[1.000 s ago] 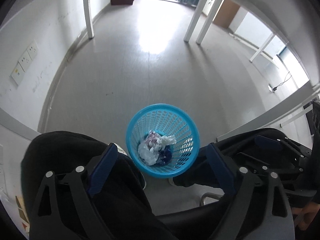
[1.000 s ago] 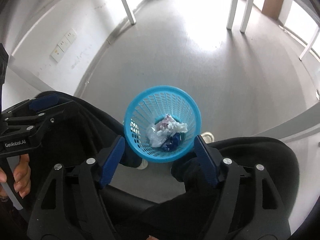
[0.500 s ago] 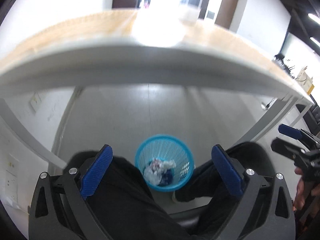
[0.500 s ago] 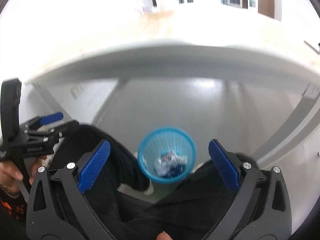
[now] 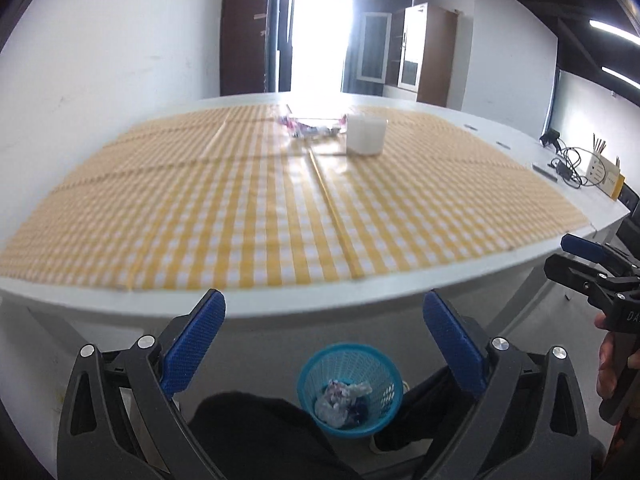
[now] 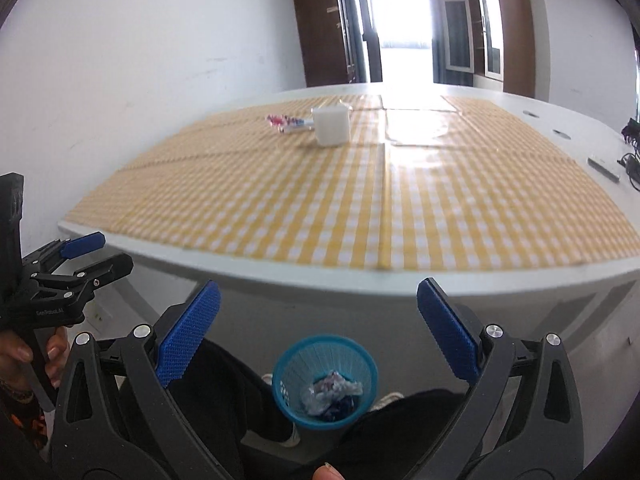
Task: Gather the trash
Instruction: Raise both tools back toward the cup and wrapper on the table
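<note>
Both grippers, left gripper [image 5: 324, 334] and right gripper [image 6: 318, 322], hung spread and empty above the blue basket [image 5: 316, 368], already holding crumpled trash [image 5: 342, 398]; what looked like remaining wrappers [image 6: 288, 123] lay far across the checked tablecloth [image 5: 260, 208], beside a white container [image 5: 366, 134].

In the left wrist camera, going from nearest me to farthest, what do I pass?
Blue trash basket on the floor → white table edge → yellow checked tablecloth → white container → colorful wrappers, slightly behind it → bright doorway.
</note>
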`<state>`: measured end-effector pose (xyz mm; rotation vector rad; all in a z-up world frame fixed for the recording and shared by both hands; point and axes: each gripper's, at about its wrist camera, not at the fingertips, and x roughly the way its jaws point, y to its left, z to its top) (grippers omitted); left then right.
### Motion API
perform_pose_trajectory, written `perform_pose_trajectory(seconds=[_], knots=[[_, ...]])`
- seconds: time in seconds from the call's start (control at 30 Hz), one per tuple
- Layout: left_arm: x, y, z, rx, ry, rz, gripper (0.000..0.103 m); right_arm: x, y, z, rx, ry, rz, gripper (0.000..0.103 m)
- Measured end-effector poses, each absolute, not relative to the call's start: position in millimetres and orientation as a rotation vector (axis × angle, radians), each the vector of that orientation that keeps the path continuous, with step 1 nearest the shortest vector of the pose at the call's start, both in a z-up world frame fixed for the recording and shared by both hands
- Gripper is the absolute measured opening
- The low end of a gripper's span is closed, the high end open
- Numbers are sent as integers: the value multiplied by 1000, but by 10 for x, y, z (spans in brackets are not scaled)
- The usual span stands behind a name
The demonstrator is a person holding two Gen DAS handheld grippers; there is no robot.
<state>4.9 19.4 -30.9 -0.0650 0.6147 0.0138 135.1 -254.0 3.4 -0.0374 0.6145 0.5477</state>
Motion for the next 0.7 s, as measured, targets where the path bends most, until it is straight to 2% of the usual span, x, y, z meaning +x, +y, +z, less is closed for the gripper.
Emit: perform_pose_trajectory(seconds=[0.43,0.7], knots=[[811,503,331,-73,548,30,97,1982,-2204,634,-31,558,576,94],[1401,560,468,-91,537,23,97,2445,-2004,757,-17,571,577,94]])
